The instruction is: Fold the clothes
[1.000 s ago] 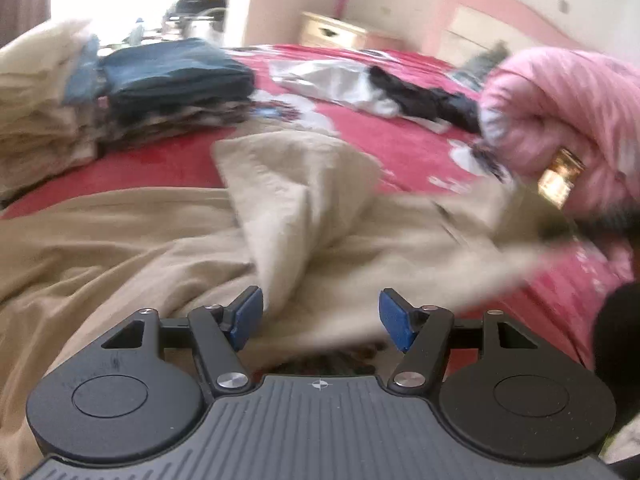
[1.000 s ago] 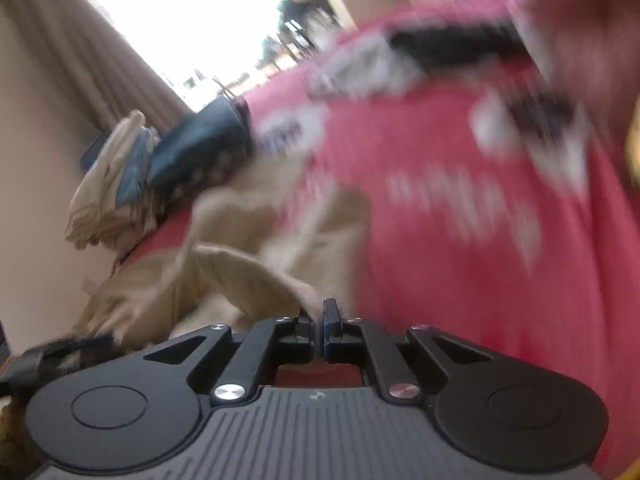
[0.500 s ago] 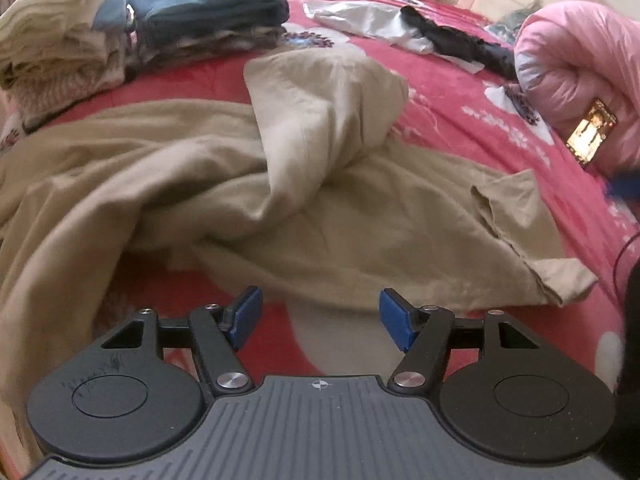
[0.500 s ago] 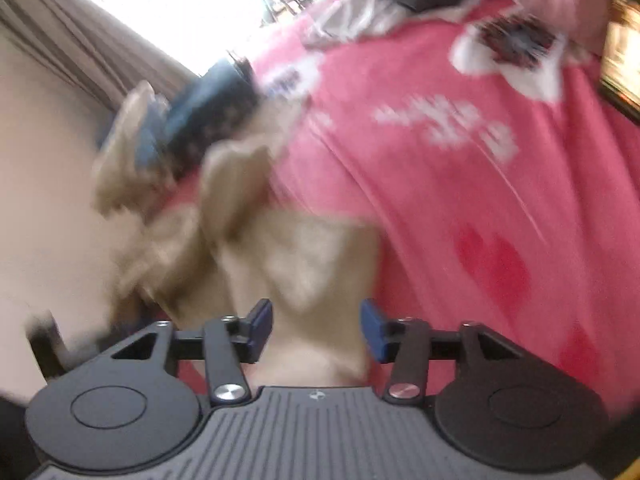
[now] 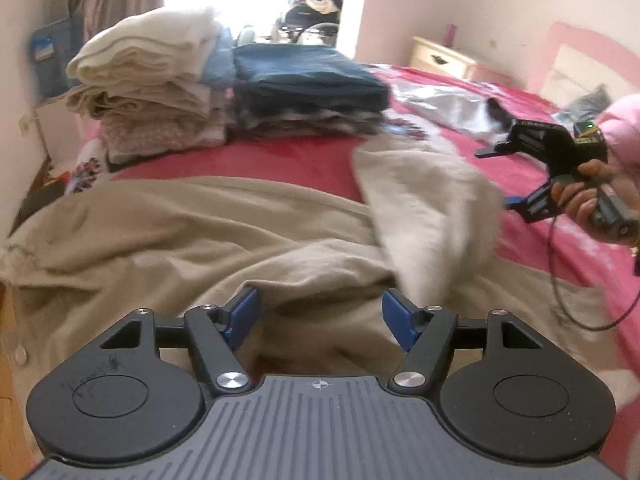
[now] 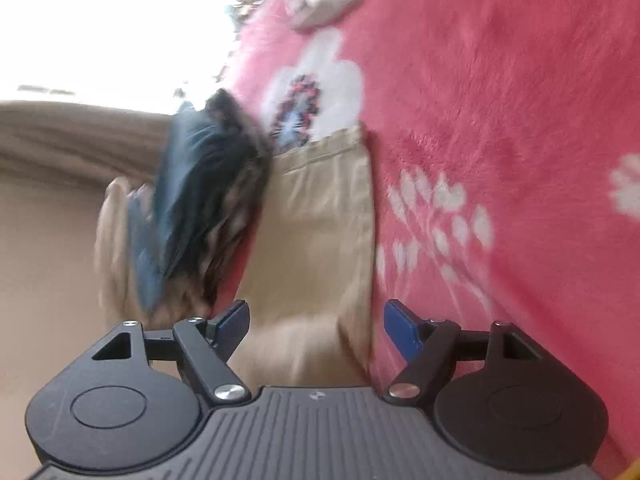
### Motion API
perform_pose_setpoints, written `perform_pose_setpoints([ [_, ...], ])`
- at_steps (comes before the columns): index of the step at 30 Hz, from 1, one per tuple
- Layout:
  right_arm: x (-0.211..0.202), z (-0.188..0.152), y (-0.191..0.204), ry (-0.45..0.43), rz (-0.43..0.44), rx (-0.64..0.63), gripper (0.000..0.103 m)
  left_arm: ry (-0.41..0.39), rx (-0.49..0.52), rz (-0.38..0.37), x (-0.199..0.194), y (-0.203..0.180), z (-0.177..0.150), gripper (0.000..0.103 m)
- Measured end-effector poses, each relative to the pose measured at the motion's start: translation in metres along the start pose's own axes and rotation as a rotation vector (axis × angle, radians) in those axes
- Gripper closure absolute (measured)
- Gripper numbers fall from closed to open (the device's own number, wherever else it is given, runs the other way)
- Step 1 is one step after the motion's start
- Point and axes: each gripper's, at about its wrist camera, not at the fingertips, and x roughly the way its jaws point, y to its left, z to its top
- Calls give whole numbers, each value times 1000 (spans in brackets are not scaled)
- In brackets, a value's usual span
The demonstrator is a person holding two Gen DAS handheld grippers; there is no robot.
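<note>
left gripper [image 5: 321, 316] released over crumpled beige garment [image 5: 224, 240] on the red bedspread [image 5: 248, 160], right gripper [image 6: 316, 322] also released, folded stacks [image 5: 224, 92] at bed's far edge

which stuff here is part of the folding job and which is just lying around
In the job:
- beige garment, spread unfolded on the bed
- left gripper, open over it
- right gripper, open
- cream folded stack
- dark blue folded stack

Just lying about:
- pink duvet
- silver and black clothes
- nightstand
- red bedspread
</note>
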Motion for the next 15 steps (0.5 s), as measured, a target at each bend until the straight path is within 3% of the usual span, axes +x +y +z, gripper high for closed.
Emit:
perform_pose_setpoints([
  [3, 28, 11, -7, -17, 43, 66, 26, 64, -12, -8, 25, 13, -4, 35],
  [5, 41, 17, -9, -28, 92, 92, 34, 94, -20, -22, 32, 18, -11, 35],
  [7, 51, 22, -9, -32, 137, 111, 56, 114, -19, -34, 32, 21, -18, 35],
  [8, 55, 24, -10, -19, 163, 131, 82, 124, -24, -40, 31, 22, -22, 35],
  [9, 57, 22, -10, 2, 207, 155, 99, 131, -32, -46, 28, 24, -25, 35],
  [11, 50, 15, 3, 44, 327, 116, 99, 136, -58, -56, 21, 29, -26, 35],
  [15, 7, -35, 57, 201, 533, -218, 99, 95, -119, -62, -6, 40, -22, 36],
])
